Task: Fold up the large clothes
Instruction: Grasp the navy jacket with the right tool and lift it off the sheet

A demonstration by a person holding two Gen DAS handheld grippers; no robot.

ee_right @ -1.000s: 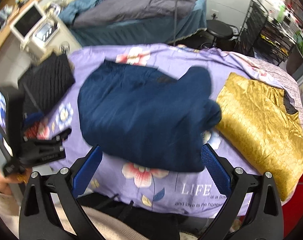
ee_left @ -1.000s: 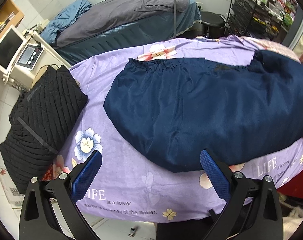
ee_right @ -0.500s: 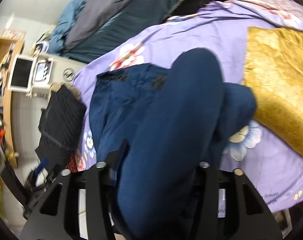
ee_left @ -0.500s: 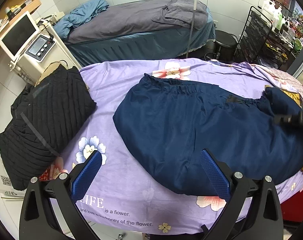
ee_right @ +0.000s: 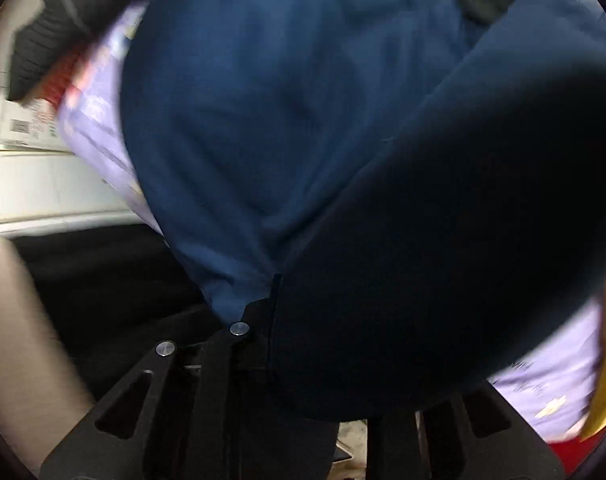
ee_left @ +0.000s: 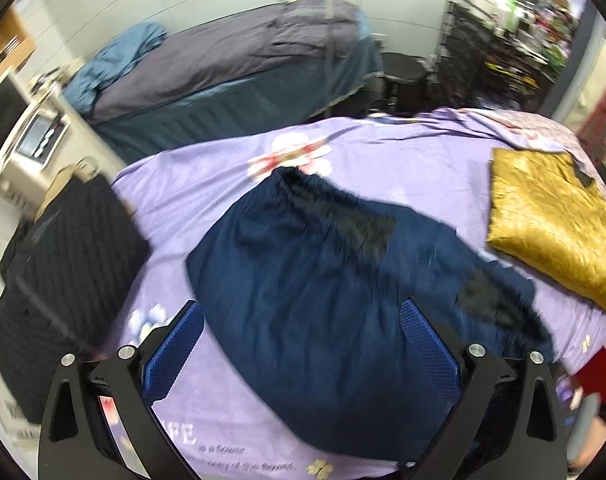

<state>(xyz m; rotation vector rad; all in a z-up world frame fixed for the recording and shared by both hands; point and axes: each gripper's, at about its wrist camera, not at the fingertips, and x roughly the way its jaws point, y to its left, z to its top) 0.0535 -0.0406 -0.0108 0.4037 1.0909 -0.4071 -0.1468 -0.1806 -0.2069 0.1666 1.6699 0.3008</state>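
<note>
A navy blue garment (ee_left: 343,288) lies folded over on the purple flowered sheet (ee_left: 207,184). My left gripper (ee_left: 301,350) is open and empty, hovering over the garment's near edge. My right gripper (ee_right: 303,344) is shut on a fold of the navy garment (ee_right: 383,184), which drapes over the fingers and hides them and fills most of the right wrist view.
A folded gold garment (ee_left: 551,220) lies at the right of the sheet. A folded black ribbed garment (ee_left: 63,280) lies at the left edge. Behind stand a grey covered bed (ee_left: 231,72), a white device (ee_left: 19,128) and a black wire rack (ee_left: 487,60).
My right gripper closed on the navy garment and carried its right end over toward the near side, uncovering the gold garment. My left gripper stayed open and shifted a little.
</note>
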